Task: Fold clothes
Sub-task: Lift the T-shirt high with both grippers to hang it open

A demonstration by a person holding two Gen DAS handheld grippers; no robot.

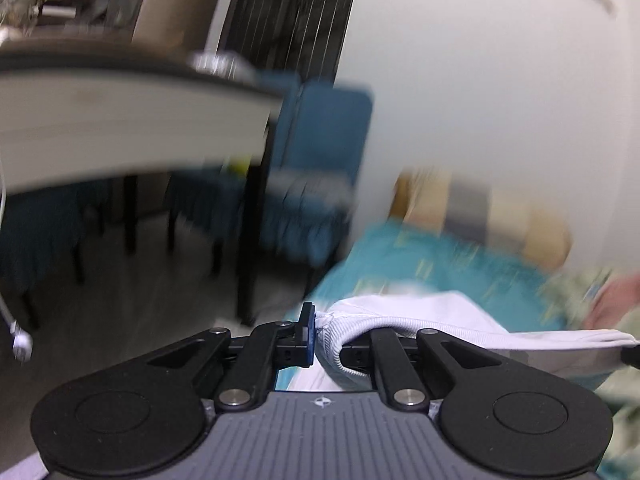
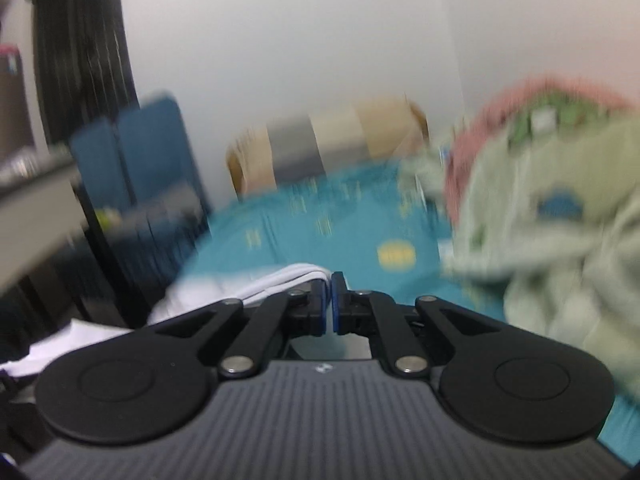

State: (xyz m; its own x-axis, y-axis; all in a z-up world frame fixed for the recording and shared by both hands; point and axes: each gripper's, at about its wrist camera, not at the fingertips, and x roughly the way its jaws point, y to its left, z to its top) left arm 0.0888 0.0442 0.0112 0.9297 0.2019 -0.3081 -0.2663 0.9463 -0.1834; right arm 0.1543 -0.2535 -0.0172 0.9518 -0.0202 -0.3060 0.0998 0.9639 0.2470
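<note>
A white garment (image 1: 420, 316) with a ribbed hem hangs stretched between my two grippers above a teal bed sheet (image 1: 420, 256). My left gripper (image 1: 320, 332) is shut on the ribbed hem; the cloth drapes over its right finger and hides it. My right gripper (image 2: 330, 300) is shut on the other edge of the white garment (image 2: 276, 280), which trails off to the left. The teal sheet (image 2: 340, 220) with yellow marks lies beyond it. Both views are blurred by motion.
A pale green and pink pile of clothes (image 2: 552, 200) lies on the bed to the right, also at the right edge of the left wrist view (image 1: 600, 296). A table (image 1: 120, 120), blue chairs (image 1: 320, 152) and a wooden headboard (image 2: 328, 140) stand beyond.
</note>
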